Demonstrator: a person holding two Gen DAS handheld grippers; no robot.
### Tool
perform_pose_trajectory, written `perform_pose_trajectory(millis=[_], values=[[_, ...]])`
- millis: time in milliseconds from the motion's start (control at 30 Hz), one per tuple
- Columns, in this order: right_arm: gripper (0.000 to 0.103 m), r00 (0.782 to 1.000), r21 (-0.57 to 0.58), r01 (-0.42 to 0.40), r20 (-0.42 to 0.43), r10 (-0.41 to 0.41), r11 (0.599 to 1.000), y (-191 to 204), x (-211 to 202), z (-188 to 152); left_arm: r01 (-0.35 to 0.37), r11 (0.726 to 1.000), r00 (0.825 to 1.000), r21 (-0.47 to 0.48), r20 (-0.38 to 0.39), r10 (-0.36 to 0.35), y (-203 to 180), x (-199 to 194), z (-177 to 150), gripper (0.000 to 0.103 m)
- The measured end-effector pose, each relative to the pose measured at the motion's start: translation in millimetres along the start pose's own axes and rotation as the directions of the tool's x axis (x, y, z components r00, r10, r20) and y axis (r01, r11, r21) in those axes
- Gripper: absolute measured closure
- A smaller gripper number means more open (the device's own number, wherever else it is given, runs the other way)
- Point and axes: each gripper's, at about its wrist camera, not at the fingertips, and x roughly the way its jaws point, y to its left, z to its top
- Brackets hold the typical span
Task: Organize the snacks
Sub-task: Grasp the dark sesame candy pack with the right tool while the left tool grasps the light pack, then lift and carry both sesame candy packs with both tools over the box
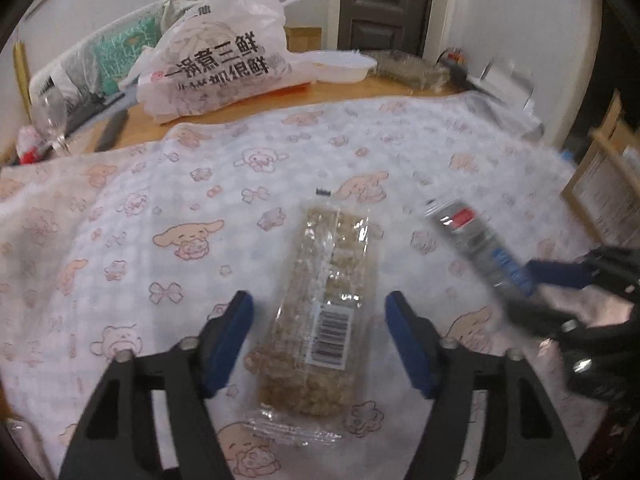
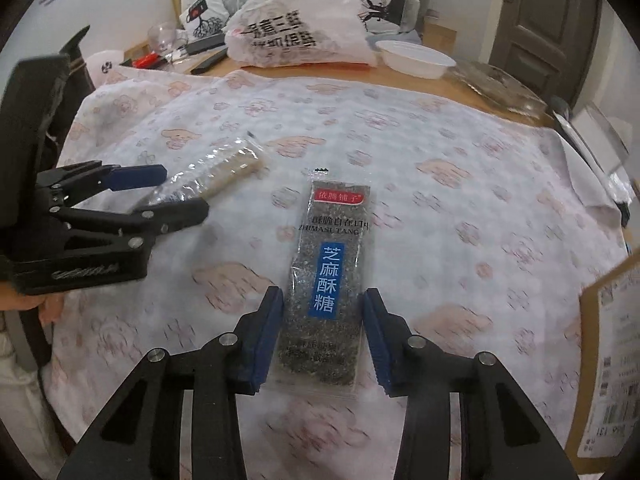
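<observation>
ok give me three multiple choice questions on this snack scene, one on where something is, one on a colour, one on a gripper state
1. Where does the pale puffed-grain bar packet lie?
A. between the left gripper's open fingers, on the cartoon-print cloth
B. inside the white plastic bag
C. in the white bowl

2. What colour is the label panel on the black sesame candy packet?
A. green
B. blue
C. yellow

3. How does the right gripper stand?
A. shut on the packet
B. open, fingers either side of the packet
C. out of view

Answers: 1 A, the left wrist view shows it flat on the cloth between the pads. 2 B, white characters sit on a blue panel. 3 B, the right wrist view shows gaps beside both pads.
</observation>
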Motion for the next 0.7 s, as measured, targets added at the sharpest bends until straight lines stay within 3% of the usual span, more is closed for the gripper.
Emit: perform_pose_trajectory(millis=[133, 367, 700], values=[[0.067, 1.0, -0.014, -0.018, 0.0, 0.018, 1.0, -11, -9, -12, -0.015, 1.0, 1.0, 0.004, -0.025, 0.015, -12, -8, -4, 0.064], [0.067, 0.998, -0.018, -0.064, 0.008, 0.064, 0.998, -30, -29, -40, -0.014, 1.0, 0.998, 0.018, -0.063, 0.015, -43, -18, -16, 0.064], [0.067, 0.995, -0.058, -0.095, 0.037, 0.098, 0.994, -54, -61, -89, 0.015, 1.0, 0.997, 0.013, -0.079, -0.014, -111, -52, -57, 0.064]])
